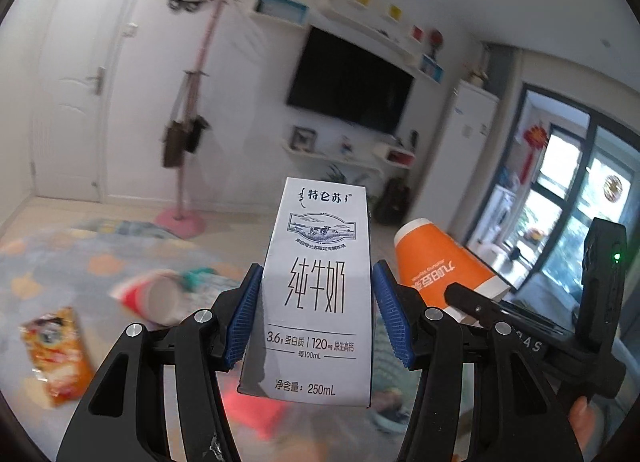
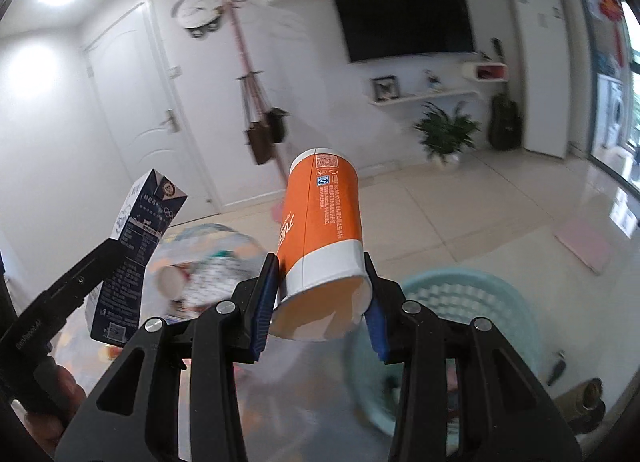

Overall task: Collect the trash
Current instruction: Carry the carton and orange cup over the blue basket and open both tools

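Blurred patterned mat [image 1: 48, 262] is spread below. Milk carton [image 1: 316, 294] is pinched by left gripper [image 1: 316, 314]; orange cup [image 2: 320, 234] by right gripper [image 2: 320, 302]. Basket [image 2: 472, 294] at 4 o'clock is smeared, partly hidden. TV [image 2: 404, 17] at 12 o'clock.

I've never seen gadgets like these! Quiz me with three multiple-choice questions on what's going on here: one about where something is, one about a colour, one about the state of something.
1. Where is the light blue basket?
A. on the wall shelf
B. on the floor, below and right of the right tongs
C. hanging from the coat stand

2. What colour is most of the paper cup?
A. orange
B. green
C. black

3. What are the left tongs doing?
A. hanging open and empty
B. gripping a snack packet
C. gripping the milk carton

Answers: B, the basket shows low on the floor at the right; A, orange body with a white band; C, both blue pads press the carton's sides.
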The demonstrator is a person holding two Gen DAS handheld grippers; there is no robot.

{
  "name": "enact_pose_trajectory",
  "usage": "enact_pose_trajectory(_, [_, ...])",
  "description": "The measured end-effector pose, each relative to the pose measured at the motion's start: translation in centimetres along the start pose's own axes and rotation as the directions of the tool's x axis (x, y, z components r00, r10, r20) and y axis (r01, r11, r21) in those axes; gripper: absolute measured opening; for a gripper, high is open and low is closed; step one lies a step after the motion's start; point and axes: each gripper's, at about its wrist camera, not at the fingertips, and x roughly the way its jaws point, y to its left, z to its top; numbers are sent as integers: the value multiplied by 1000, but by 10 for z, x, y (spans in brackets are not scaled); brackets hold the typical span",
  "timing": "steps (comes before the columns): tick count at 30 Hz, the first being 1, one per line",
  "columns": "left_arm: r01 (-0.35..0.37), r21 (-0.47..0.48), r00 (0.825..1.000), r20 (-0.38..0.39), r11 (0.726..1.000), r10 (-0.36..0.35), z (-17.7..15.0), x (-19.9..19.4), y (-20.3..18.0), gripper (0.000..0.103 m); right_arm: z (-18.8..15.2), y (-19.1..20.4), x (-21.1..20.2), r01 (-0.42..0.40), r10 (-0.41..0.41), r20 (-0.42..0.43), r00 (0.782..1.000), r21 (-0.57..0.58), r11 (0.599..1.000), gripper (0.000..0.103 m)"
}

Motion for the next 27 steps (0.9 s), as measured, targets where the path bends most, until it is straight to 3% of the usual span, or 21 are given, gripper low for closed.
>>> enact_pose_trajectory(6, [81, 2, 987, -138, 997, -80, -29, 59, -31, 54, -22, -68, 18, 107, -99, -89, 991, 81, 991, 37])
enact_pose_trajectory(10, [130, -11, 961, -245, 991, -129, -49, 96, -43, 54, -39, -105, 30, 179, -161, -159, 974, 103, 978, 37])
enact_pose_trajectory(14, [133, -2, 938, -323, 991, -126, -66, 124, -53, 54, -53, -130, 44, 216, -185, -222, 957, 128, 968, 39])
enact_pose_trajectory(18, [128, 6, 919, -376, 992, -116, -77, 138, -55, 55, -65, -143, 59, 237, -194, -266, 944, 140, 961, 44])
enact_pose_trajectory(20, [136, -1, 910, -394, 991, -126, -81, 143, -54, 61, -71, -149, 64, 256, -205, -285, 936, 153, 955, 49])
enact_pose_trajectory(21, [134, -3, 910, -397, 991, -124, -82, 143, -54, 67, -72, -150, 68, 250, -196, -293, 936, 160, 955, 54])
enact_pose_trajectory(27, [131, -11, 916, -380, 991, -126, -80, 135, -50, 67, -79, -156, 71, 254, -195, -305, 932, 168, 952, 55])
